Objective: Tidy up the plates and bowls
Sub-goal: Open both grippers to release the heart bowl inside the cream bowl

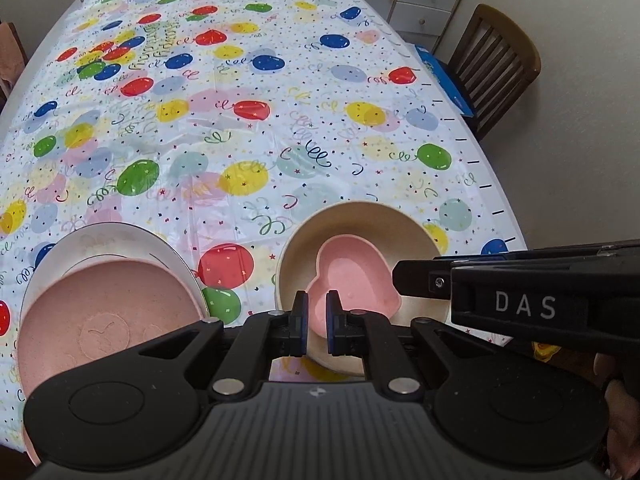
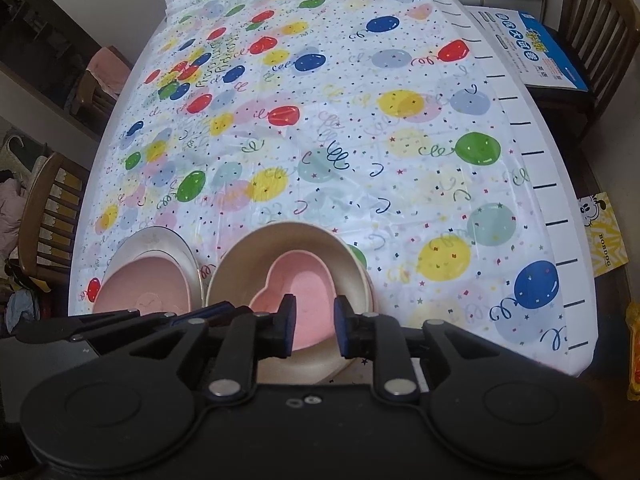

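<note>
While both claws hung low over the near end of the surface, which was covered by a balloon-printed cloth, the dishes sat in two groups just ahead of them. A pink heart-shaped bowl lay nested inside a larger cream bowl, its rim below the cream bowl's rim. To the left of that pair, and a little apart from it, a pink plate rested on top of a white plate, with the white plate's far edge showing behind it.

The left claw had its blue-padded fingers drawn close, with only a narrow slit between the pads and nothing caught in it; seen from its own camera, it hovered over the near lobe of the heart bowl. The right claw stood slightly spread, its pads apart with the pink bowl's floor visible through the gap, and no pad pressed on either bowl. In the left wrist view the right claw's black body reached in from the right edge toward the cream bowl's rim.

A wooden chair stood beyond the surface's right edge, with a blue box lying on its seat.
</note>
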A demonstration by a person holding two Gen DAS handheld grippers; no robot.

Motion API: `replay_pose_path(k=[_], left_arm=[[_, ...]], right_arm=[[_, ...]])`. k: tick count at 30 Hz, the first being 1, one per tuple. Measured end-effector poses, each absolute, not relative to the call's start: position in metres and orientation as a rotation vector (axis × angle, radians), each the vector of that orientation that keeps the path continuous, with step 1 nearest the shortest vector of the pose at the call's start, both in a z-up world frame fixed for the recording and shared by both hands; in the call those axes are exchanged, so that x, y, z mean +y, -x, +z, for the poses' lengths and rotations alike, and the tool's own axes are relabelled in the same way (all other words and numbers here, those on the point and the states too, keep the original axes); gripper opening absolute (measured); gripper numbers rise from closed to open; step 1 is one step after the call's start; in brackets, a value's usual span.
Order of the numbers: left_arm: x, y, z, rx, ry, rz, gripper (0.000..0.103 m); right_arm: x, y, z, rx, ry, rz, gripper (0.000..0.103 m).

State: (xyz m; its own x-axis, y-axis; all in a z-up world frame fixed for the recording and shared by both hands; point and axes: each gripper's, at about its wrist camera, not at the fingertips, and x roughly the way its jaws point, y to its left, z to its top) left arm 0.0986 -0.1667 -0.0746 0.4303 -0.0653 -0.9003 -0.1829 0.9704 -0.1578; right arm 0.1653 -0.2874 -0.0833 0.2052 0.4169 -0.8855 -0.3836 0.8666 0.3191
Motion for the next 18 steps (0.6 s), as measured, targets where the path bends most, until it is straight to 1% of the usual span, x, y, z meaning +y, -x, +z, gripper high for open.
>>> replay_pose_path(k=[4,9,12,18], left_arm=[[-0.165,-0.093,-0.066,1.103,0.252,0.074,0.008],[-0.162,-0.087,-0.055,1.073,0.263,0.076,0.008],[-0.159,-0.084,-0.05,1.06,0.261,0.081,0.011],[-0.154,-0.078,-0.043,1.035,0.264,0.075,0.013]], right_arm=[[-0.291,-0.162,-0.074,1.222,-0.028,0.575,0.03],[-0.297,-0.159,-0.064,1.21,-0.04,0.591,0.038],[-0.301,-0.158,-0.057,1.197,-0.05,0.595,0.042],[-0.31,-0.156,-0.046,1.162,-0.072,0.594,0.06]])
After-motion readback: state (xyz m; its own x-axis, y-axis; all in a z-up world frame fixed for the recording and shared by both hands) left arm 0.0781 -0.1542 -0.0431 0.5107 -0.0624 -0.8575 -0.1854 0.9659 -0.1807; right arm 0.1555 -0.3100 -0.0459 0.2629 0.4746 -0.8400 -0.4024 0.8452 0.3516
